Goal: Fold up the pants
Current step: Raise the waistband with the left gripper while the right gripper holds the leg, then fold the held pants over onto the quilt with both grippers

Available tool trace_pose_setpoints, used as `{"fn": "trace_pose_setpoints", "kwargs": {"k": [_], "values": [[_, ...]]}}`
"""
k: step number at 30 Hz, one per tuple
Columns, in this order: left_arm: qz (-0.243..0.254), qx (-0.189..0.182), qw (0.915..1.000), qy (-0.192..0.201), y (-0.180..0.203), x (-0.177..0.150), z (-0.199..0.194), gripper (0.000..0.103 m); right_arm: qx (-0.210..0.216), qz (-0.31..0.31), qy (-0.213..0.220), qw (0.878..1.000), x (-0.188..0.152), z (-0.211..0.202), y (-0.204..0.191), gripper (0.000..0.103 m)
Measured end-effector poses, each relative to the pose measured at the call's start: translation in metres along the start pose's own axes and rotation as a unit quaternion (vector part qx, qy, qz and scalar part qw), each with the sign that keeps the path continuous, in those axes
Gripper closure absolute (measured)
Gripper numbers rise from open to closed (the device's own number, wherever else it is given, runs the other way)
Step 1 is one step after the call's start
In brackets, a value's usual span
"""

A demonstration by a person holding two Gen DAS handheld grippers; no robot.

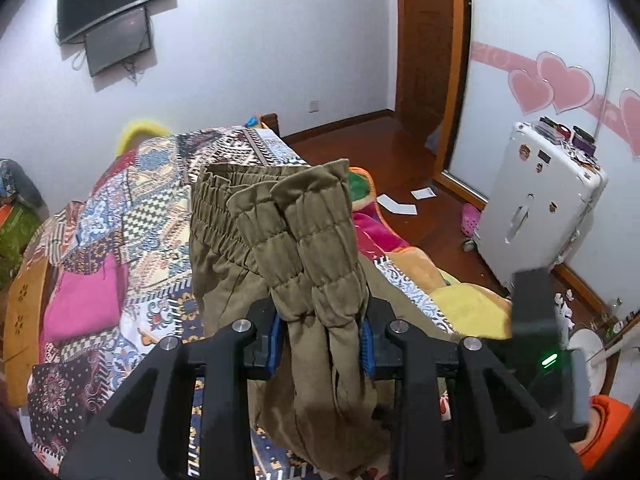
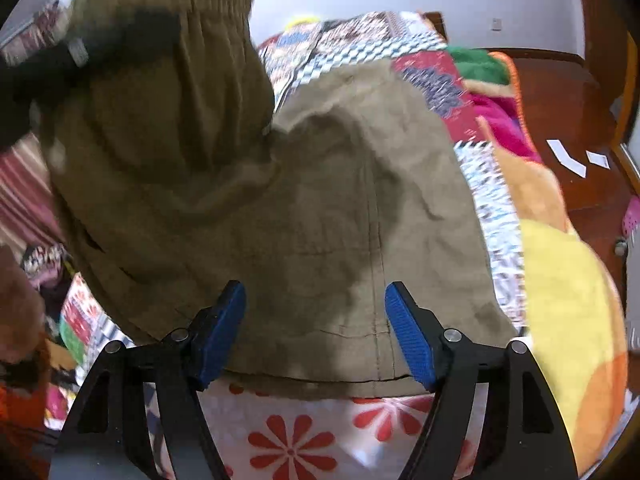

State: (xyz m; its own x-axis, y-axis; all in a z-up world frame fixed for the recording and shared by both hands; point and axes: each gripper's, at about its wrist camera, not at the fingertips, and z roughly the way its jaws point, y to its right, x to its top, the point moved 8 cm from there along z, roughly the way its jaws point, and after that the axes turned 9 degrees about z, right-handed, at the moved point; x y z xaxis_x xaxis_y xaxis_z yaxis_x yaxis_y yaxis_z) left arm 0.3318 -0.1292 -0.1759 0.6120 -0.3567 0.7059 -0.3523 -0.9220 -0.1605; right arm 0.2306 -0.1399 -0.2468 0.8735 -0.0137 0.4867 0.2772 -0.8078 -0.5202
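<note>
item: olive pants (image 1: 316,248), partly lifted over the patchwork bed cover (image 1: 152,184), the rest lying on it. my left gripper (image 1: 322,340): clamped on the bunched elastic waistband, fabric hanging down between the blue pads. my right gripper (image 2: 316,332): jaws apart, nothing pinched, poised over the flat pant fabric near its hem.

Soft, even indoor light fills both fisheye views, with black vignette corners and walls bowing at the rims. The left wrist view is sharp. The right wrist view is smeared by motion, worst from 9 to 11 o'clock, where the olive pants (image 2: 224,152) blur.
</note>
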Motion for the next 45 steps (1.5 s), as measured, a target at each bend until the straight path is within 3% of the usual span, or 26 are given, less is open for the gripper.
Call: {"fn": "trace_pose_setpoints", "kwargs": {"k": [4,7,10,15,20,25,30,34,38,45], "values": [[0.007,-0.006,1.0,-0.002,0.009,0.002,0.007,0.073,-0.03,0.0,0.005,1.0,-0.002,-0.012,0.019,0.033],[0.006,-0.016,0.9998,-0.004,0.015,0.003,0.013,0.074,-0.04,0.004,-0.022,0.999,-0.015,0.003,0.03,0.033],[0.002,-0.028,0.9996,-0.008,0.02,0.005,0.019,0.075,-0.055,-0.021,-0.016,0.998,-0.019,0.014,0.026,0.03],[0.008,-0.04,0.999,-0.018,0.03,0.006,0.032,0.075,-0.049,-0.023,-0.016,0.998,-0.014,0.017,0.027,0.027],[0.012,-0.053,0.998,-0.032,0.037,0.003,0.043,0.075,-0.038,-0.004,0.0,0.999,-0.006,-0.008,0.032,0.03],[0.024,-0.056,0.9974,-0.038,0.045,0.001,0.049,0.075,-0.066,0.03,0.047,0.996,0.01,-0.052,0.062,0.03],[0.034,-0.064,0.9962,-0.048,0.055,-0.001,0.059,0.075,-0.086,0.057,0.061,0.993,0.006,-0.068,0.085,0.03],[0.05,-0.066,0.9949,-0.058,0.065,-0.006,0.067,0.075,-0.085,0.083,0.045,0.992,-0.002,-0.049,0.098,0.03],[0.058,-0.067,0.9939,-0.066,0.071,-0.01,0.073,0.075,-0.099,0.069,0.015,0.993,-0.015,-0.032,0.098,0.03],[0.069,-0.069,0.9916,-0.085,0.08,-0.013,0.089,0.075,-0.106,0.055,0.009,0.993,-0.019,-0.027,0.098,0.027]]}}
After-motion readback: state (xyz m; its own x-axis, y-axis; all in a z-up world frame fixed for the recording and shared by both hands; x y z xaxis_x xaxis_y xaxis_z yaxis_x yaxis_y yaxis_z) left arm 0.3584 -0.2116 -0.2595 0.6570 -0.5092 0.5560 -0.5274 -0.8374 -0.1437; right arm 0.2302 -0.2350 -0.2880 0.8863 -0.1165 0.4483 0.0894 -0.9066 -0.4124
